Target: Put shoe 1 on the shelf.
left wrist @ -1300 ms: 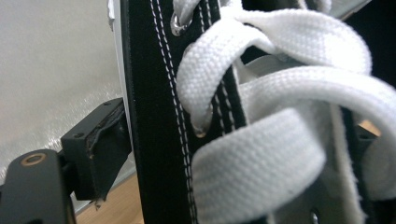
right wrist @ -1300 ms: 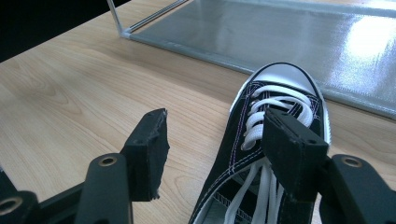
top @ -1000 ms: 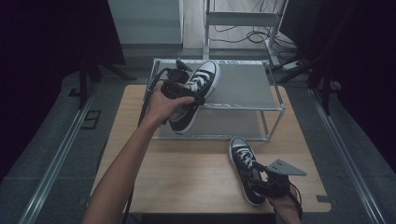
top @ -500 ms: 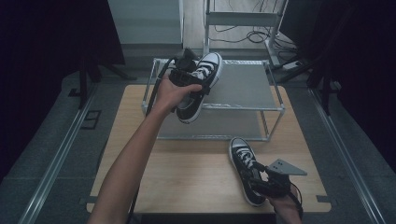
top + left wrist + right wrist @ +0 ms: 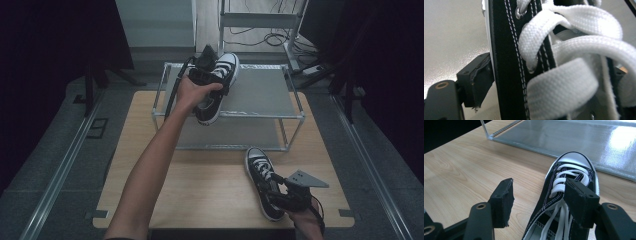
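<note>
My left gripper (image 5: pixel 210 75) is shut on a black-and-white sneaker (image 5: pixel 218 90) and holds it tilted over the left part of the top shelf of a metal shoe rack (image 5: pixel 265 92). In the left gripper view a pad (image 5: pixel 475 80) presses on the shoe's black canvas side (image 5: pixel 506 62), next to the white laces. A second, matching sneaker (image 5: pixel 260 175) lies on the wooden table (image 5: pixel 200 185) in front of the rack. My right gripper (image 5: pixel 275 194) rests at its heel end with jaws open. In the right gripper view (image 5: pixel 541 197) one pad hangs over the laces (image 5: pixel 571 173) and the other stands beside the shoe, apart from it.
The rack's lower shelf (image 5: pixel 574 137) lies just beyond the toe of the sneaker on the table. The table's front edge (image 5: pixel 220 227) runs close to my right hand. Dark curtains and floor rails flank the table; cables lie behind the rack.
My left hand has carried the held sneaker away from me and a little to the right, farther over the rack's top shelf. The right gripper and the second sneaker have stayed put.
</note>
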### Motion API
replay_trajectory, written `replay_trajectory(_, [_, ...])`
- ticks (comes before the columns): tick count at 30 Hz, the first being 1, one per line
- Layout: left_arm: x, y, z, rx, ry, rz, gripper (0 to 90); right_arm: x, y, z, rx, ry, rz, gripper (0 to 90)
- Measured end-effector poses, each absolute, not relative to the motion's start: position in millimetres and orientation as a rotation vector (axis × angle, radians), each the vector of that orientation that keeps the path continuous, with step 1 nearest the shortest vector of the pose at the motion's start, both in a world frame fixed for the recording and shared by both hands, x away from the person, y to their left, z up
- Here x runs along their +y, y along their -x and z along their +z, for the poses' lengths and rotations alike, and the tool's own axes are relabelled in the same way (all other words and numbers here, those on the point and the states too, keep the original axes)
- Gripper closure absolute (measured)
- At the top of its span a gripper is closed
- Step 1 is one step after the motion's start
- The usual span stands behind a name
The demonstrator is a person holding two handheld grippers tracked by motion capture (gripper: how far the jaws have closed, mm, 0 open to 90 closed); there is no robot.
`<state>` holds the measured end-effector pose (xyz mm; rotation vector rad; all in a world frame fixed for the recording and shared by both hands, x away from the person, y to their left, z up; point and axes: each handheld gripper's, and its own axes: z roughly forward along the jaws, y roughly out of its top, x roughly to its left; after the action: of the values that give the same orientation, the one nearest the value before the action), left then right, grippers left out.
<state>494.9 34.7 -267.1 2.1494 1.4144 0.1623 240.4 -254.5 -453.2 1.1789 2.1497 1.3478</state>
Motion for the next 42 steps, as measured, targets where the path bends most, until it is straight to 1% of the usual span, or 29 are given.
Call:
replay_trajectory(16, [33, -526, -263, 1.582, -2.076, 0.179, 14.8, -257, -240, -452, 2.143, -1.183, 1.359, 40.7])
replay_trajectory(37, [36, -544, -267, 1.659, -2.027, 0.173, 14.7, -259, -241, -451, 2.135, -1.189, 1.372, 40.8])
replay_trajectory(42, [33, -552, -269, 1.710, -2.012, 0.177, 14.7, -260, -240, -451, 2.131, -1.194, 1.379, 40.8])
